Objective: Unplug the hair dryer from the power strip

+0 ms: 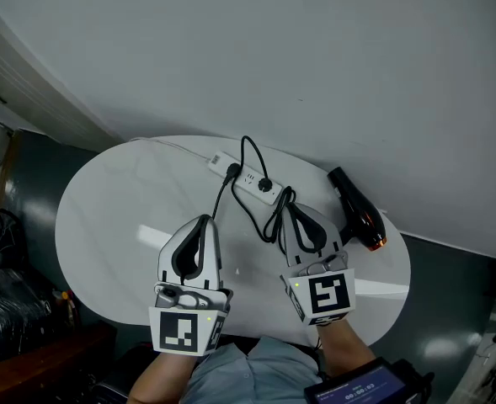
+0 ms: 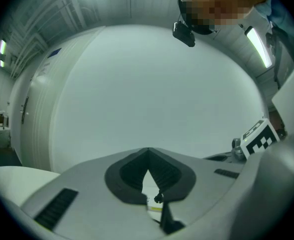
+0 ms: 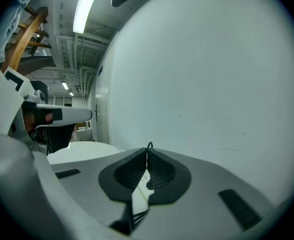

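I hold my left gripper (image 1: 204,220) and my right gripper (image 1: 290,208) side by side over the near half of the white oval table (image 1: 104,200), both pointing away from me towards the big pale curved wall (image 1: 332,66). In its own view, the left gripper's dark ribbed pads meet at the tips, so its jaws are closed with nothing between them. The right gripper view shows the same: tips together and nothing held. The long white power strip (image 1: 246,179) lies slantwise on the table just beyond both tips, nearer the far edge. Two black plugs sit in it, one (image 1: 233,171) towards its left end and one (image 1: 265,185) towards its right end. A black cord (image 1: 249,151) rises in a loop above the strip, and more of it lies in a loose tangle (image 1: 274,219) on the tabletop, right beside the tip of my right gripper; I cannot tell whether it touches. The black hair dryer (image 1: 357,209) lies on its side to the right of the strip, close to the wall and the table's right edge, well apart from both grippers, with an orange glint at the end nearer to me. Neither gripper touches the strip or either plug. My grey-blue sleeve (image 1: 231,377) shows at the bottom of the head view.
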{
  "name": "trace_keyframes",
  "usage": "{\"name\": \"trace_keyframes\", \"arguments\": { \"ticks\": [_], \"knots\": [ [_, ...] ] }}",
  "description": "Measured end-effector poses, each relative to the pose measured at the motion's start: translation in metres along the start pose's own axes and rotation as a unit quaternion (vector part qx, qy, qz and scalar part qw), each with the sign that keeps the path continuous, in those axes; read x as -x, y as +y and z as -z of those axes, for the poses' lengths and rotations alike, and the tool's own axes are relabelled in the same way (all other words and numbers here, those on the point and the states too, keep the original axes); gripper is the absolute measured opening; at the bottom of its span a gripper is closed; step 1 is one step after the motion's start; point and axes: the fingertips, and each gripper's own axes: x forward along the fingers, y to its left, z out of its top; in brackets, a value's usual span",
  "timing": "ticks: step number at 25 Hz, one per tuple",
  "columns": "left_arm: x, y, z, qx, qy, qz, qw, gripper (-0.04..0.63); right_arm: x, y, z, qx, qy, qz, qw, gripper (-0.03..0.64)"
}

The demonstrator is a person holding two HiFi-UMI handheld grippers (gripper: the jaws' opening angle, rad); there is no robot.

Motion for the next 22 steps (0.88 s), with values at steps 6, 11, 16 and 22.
{"name": "trace_keyframes", "arguments": {
  "ticks": [6, 11, 16, 22],
  "knots": [
    [-0.018, 0.017, 0.033, 0.012, 0.033, -0.015, 0.9993, -0.002, -0.026, 0.000, 0.038, 0.001, 0.037, -0.014, 0.999, 0.003],
    [-0.027, 0.024, 0.058, 0.022, 0.059, -0.024, 0.9977, -0.002, -0.042, 0.001, 0.065, -0.008, 0.056, -0.019, 0.998, 0.003],
    [-0.029, 0.027, 0.064, 0.027, 0.070, -0.027, 0.9968, -0.002, -0.052, 0.000, 0.070, -0.007, 0.061, -0.019, 0.998, 0.003],
    [-0.033, 0.030, 0.068, 0.031, 0.073, -0.026, 0.9965, -0.002, -0.063, 0.008, 0.078, -0.022, 0.089, -0.056, 0.994, 0.221]
  ]
}}
